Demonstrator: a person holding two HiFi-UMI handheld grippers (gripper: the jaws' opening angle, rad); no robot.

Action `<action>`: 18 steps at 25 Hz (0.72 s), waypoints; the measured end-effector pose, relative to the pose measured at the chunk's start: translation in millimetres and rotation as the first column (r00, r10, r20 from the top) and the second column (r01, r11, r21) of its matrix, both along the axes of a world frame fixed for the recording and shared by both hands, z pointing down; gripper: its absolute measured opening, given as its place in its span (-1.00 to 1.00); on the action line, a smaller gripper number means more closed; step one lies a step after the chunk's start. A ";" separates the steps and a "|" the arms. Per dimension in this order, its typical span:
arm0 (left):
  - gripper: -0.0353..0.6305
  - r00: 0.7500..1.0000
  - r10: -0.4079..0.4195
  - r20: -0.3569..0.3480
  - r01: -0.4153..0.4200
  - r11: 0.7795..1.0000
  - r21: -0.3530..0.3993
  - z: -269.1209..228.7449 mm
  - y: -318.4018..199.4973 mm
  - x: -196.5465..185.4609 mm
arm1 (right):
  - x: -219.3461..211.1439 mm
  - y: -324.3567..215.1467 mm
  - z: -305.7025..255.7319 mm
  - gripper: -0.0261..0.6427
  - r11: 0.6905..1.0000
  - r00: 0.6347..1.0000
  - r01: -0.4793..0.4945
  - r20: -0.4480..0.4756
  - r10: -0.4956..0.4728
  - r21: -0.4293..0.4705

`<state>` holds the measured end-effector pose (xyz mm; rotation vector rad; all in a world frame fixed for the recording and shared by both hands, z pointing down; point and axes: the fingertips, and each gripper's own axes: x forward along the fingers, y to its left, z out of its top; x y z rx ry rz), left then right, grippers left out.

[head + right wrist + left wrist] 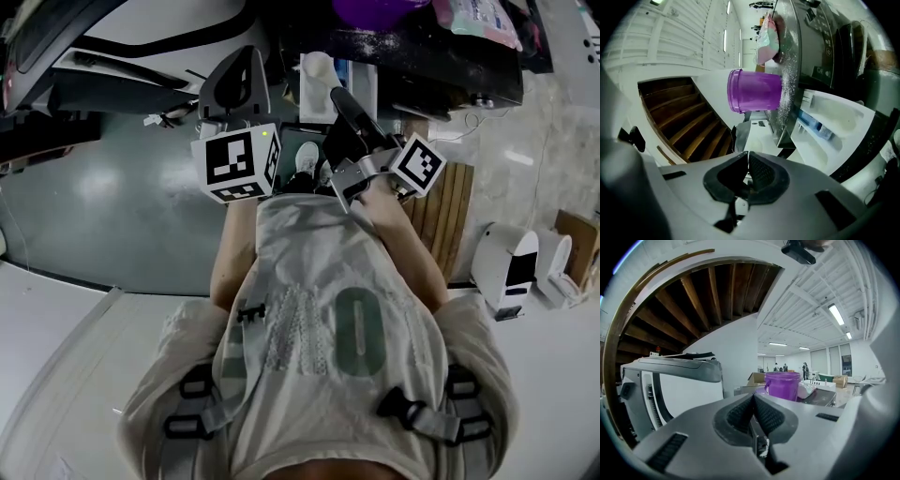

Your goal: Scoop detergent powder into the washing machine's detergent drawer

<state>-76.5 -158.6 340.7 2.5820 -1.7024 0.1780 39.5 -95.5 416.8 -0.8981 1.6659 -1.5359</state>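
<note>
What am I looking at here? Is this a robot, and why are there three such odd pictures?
There is no robot here. A person holds a two-jaw gripper in each hand. The head view comes from a camera on the person's head that looks steeply down, so you see their shirt and both tools in front of it. The other two pictures come from a wide-angle camera riding on each gripper, looking along its jaws. The left gripper and the right gripper both have their jaws together and hold nothing. The right gripper view is turned sideways. It shows the washing machine with its white detergent drawer pulled open. On the machine's top stand a purple bucket and, near it, a pink and green bag, with white powder scattered around.
</note>
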 end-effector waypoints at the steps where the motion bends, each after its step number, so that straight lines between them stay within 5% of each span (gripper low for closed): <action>1: -0.83 1.000 -0.005 0.000 0.005 1.000 -0.001 0.7 -0.8 -2.3 | -2.5 -0.3 3.2 -0.89 1.000 1.000 0.008 -0.003 -0.008 -0.008; 18: -0.83 1.000 -0.022 -0.008 0.022 0.999 -0.046 18.5 -14.5 -17.2 | -10.0 1.7 55.4 -0.89 0.981 0.997 -0.005 -0.074 -0.009 -0.195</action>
